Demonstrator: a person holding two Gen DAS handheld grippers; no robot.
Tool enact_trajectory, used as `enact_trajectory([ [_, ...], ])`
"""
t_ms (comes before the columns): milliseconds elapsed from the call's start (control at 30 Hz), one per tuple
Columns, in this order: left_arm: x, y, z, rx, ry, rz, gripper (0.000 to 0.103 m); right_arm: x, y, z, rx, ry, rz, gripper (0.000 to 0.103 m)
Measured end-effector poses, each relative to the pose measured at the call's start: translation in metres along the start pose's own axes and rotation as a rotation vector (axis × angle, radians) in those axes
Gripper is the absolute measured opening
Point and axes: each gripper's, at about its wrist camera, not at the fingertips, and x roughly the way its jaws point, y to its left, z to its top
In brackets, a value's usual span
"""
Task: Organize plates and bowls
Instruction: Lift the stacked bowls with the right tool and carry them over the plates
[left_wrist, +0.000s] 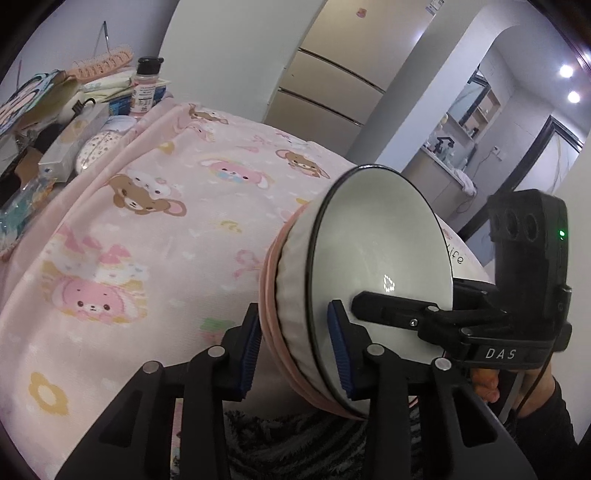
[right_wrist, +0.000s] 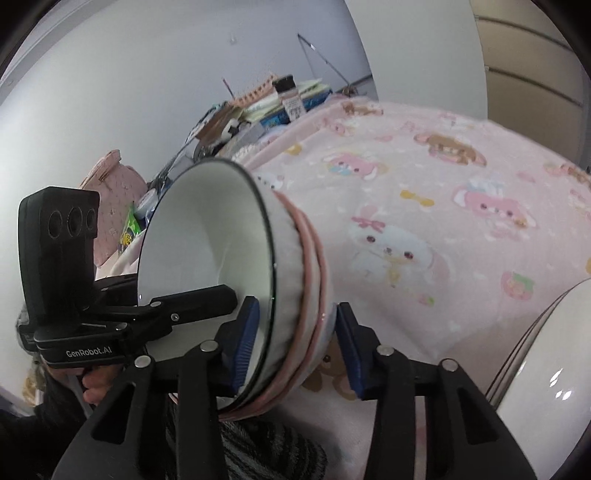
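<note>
A stack of bowls (left_wrist: 369, 240) sits over the pink cartoon-print cloth (left_wrist: 166, 229): a white bowl with a dark rim on top, pink-rimmed bowls (left_wrist: 271, 295) nested under it. My left gripper (left_wrist: 297, 350) is shut on the stack's near wall, one blue pad inside the top bowl and one outside. From the opposite side, my right gripper (right_wrist: 295, 347) clamps the same stack (right_wrist: 207, 240) in the same way. Each view shows the other gripper's black finger (left_wrist: 384, 306) reaching into the bowl (right_wrist: 199, 295). Whether the stack rests on the cloth is hidden.
White plates (right_wrist: 546, 369) are stacked at the lower right of the right wrist view. Clutter lines the cloth's far edge: a bottle (left_wrist: 147, 88), books, boxes and a pink bag (right_wrist: 110, 206). Dark striped fuzzy fabric (left_wrist: 295, 450) lies just below the grippers.
</note>
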Motion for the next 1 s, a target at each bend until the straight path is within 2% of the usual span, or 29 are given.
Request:
enact_trajectory([
  [100, -0.007, -0.002, 0.002, -0.003, -0.036, 0.021, 0.034, -0.016, 0.006, 0.006, -0.025, -0.076, -0.041, 0.026],
  [233, -0.007, -0.01, 0.005, 0.014, -0.039, 0.051, 0.03, -0.024, -0.003, 0.009, 0.013, -0.098, -0.027, 0.026],
  [333, -0.011, -0.011, 0.009, -0.001, -0.055, 0.038, 0.028, -0.026, -0.019, 0.006, 0.098, -0.106, 0.045, 0.026],
  [400, -0.014, -0.018, 0.012, 0.019, -0.066, 0.057, 0.028, -0.03, -0.017, 0.007, 0.087, -0.117, 0.03, 0.025],
  [467, -0.018, -0.024, 0.016, 0.021, -0.075, 0.043, 0.028, -0.04, -0.018, 0.008, 0.105, -0.136, 0.037, 0.026],
  [700, -0.028, -0.083, 0.039, 0.138, -0.099, 0.035, 0.028, -0.093, -0.032, 0.012, 0.162, -0.214, 0.028, 0.026],
  [800, -0.02, -0.115, 0.042, 0.177, -0.095, -0.003, 0.028, -0.123, -0.048, 0.003, 0.22, -0.239, 0.001, 0.027],
  [1000, 0.009, -0.182, 0.038, 0.241, -0.033, -0.087, 0.027, -0.183, -0.089, -0.033, 0.353, -0.285, -0.076, 0.027],
])
